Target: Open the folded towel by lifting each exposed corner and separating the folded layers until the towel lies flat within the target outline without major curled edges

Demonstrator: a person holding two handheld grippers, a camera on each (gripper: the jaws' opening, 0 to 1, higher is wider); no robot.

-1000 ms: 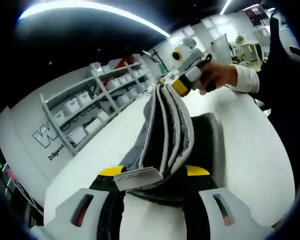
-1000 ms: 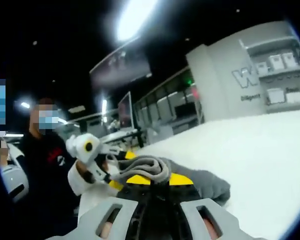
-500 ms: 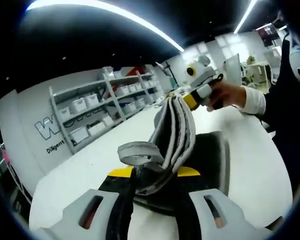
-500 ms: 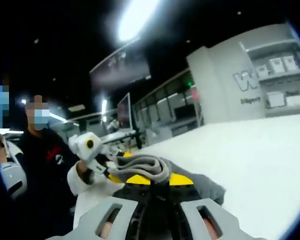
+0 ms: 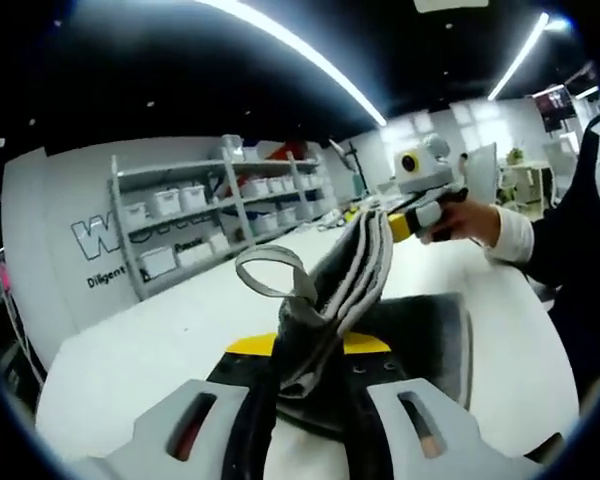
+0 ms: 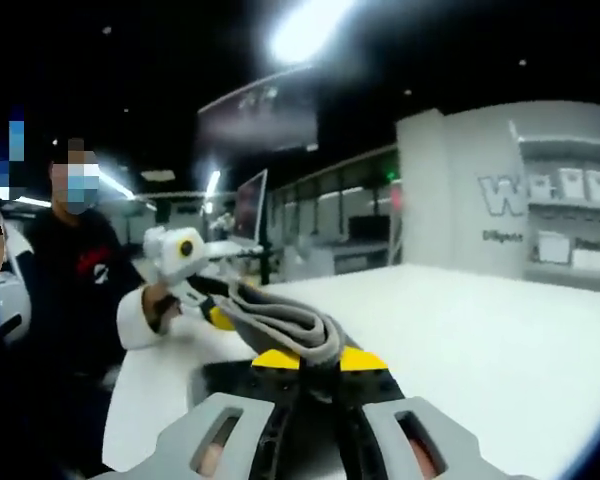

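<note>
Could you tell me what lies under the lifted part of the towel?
In the left gripper view, under the raised folds of the towel, more grey towel lies on the white table. Both the left gripper and right gripper pinch edges. No target outline can be seen; cloth covers that spot.

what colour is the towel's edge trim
Light grey trim on a darker grey towel, clearest in the left gripper view.

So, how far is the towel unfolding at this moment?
Done: both corners are gripped. The left tool and the right tool are each shut on an end of the grey folded towel with pale edging, lifted between them above the white table. In hand: the layers hang bunched together, one edge curled into a loop. Left: separate the layers and lay the towel flat. No target outline is visible.
</note>
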